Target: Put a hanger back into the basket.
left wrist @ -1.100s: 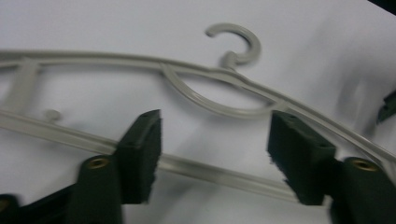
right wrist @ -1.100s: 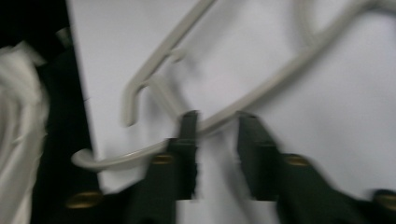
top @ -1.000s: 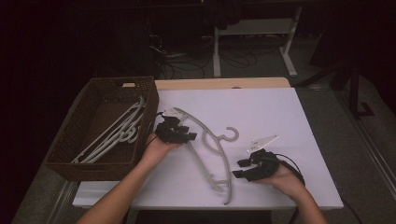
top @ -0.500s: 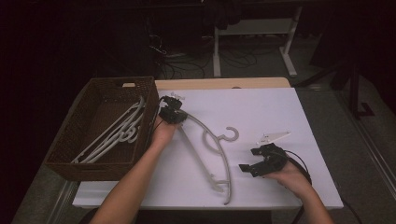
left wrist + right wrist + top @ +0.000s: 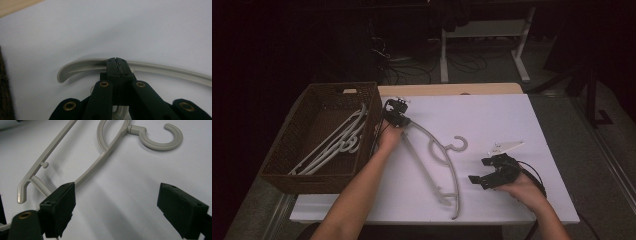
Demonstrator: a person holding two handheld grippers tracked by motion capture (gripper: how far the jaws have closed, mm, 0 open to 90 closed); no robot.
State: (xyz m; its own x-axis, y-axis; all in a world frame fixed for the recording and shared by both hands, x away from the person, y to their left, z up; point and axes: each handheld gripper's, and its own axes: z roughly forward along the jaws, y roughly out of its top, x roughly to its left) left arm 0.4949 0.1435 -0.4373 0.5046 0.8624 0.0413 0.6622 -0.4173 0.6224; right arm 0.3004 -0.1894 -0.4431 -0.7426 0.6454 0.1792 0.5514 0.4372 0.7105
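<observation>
left gripper (image 5: 395,114) has its jaws pressed together on the far end of the grey plastic hanger (image 5: 438,160). in the left gripper view the pads meet right at the shoulder arm, just inboard of the curled tip (image 5: 61,75); whether they pinch the arm or sit closed just over it i can't fully tell, but it reads as a pinch. right gripper (image 5: 492,172) is spread wide, jaws well apart, holding nothing, hovering over bare table near the hanger's near end.

hanger lies flat on the white table (image 5: 492,120), one shoulder tip by the left gripper next to the wicker basket (image 5: 282,175), the other tip toward the table's near edge, hook (image 5: 458,145) pointing at the right side. right gripper view shows the hook (image 5: 160,137), the neck loop and the lower bar with a small peg (image 5: 45,164). basket already has several similar hangers (image 5: 337,142) in it. a small white clip-like piece (image 5: 506,147) sits just beyond the right gripper; can't tell what it is.

handling, my read: light, rigid moulded plastic, smooth so it may slip or pivot under a single end pinch. long lever arm, held at one tip it will swing. better grip: flat of the shoulder arm near the neck, or second gripper on the opposite arm to stop rotation. thin bar could flex, don't over-squeeze.
</observation>
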